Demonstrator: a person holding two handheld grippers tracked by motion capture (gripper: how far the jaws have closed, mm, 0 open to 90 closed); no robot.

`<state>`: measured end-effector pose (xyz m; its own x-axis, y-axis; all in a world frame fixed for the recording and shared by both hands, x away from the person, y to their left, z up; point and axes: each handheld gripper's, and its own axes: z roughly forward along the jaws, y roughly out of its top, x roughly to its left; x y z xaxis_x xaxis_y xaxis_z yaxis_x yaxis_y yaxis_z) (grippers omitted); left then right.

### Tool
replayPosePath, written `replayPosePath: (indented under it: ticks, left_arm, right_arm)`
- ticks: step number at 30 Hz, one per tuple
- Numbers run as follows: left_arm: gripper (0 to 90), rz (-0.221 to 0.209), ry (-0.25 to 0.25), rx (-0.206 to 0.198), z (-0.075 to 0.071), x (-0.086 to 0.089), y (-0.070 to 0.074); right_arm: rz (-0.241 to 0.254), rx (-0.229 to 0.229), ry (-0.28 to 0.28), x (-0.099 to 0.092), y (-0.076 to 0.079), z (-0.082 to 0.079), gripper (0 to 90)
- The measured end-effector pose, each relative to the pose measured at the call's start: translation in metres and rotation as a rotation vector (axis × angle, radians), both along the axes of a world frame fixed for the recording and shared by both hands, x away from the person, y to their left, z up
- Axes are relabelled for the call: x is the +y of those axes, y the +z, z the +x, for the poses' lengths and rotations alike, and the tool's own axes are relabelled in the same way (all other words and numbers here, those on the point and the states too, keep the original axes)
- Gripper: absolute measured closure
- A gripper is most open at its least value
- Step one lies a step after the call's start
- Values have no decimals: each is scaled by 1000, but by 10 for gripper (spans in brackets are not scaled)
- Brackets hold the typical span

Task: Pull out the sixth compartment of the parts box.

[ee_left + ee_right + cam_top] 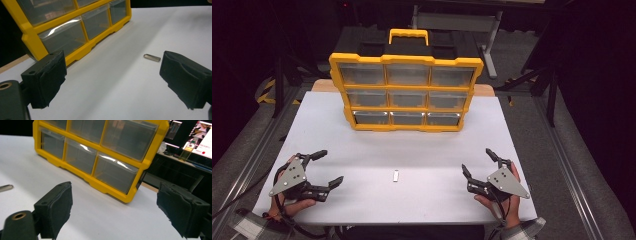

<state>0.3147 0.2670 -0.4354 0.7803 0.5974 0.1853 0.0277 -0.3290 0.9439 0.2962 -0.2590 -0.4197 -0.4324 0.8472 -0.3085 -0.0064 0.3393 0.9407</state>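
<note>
A: Status at that frame? Where was the part?

B: Small flat metal piece (396, 175) lay on the white table (362, 150), lower middle of the high view, between the 2 hands and well apart from both. In the left gripper view it sat right of centre (152, 57), just beside the right-hand jaw in the picture but not between the pads. In the right gripper view only its tip showed at the left edge (6, 187).

A: Grippers?

B: Left hand-held gripper (326, 168) was wide, nothing in it. Right hand-held gripper (476, 163) also wide and empty. Both low over the table, lower corners of the high view.

A: Yellow drawer organizer?

B: Stood upright at top centre (406, 92), 9 clear drawers, all looked closed.

A: Handling call on the piece?

B: My read: light, stiff, thin, probably slick on the table. Lying flat, so little edge to catch. I'd pinch across the narrow width, on the 2 long edges near mid-length, pads right down at the surface. Risk was it skating or flipping out.
</note>
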Motion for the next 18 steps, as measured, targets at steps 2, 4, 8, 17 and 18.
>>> replayPosePath:
  ticks: [2, 4, 8, 17, 18]
  left_arm:
    - [84, 8, -8, 11, 1, -2, -2]
    - [86, 12, -17, 12, 0, -3, -3]
    - [91, 15, -24, 17, 0, -2, -3]
    - [93, 18, -32, 44, 3, -3, -6]
    - [93, 18, -32, 44, 3, -3, -6]
  right_arm:
    - [-2, 0, -3, -1, -1, 1, 140]
    - [-7, 6, -4, -1, -2, 1, 140]
    - [-12, 8, -4, 0, 0, 3, 142]
    - [-69, 3, -37, 0, 9, 22, 178]
    - [-69, 3, -37, 0, 9, 22, 178]
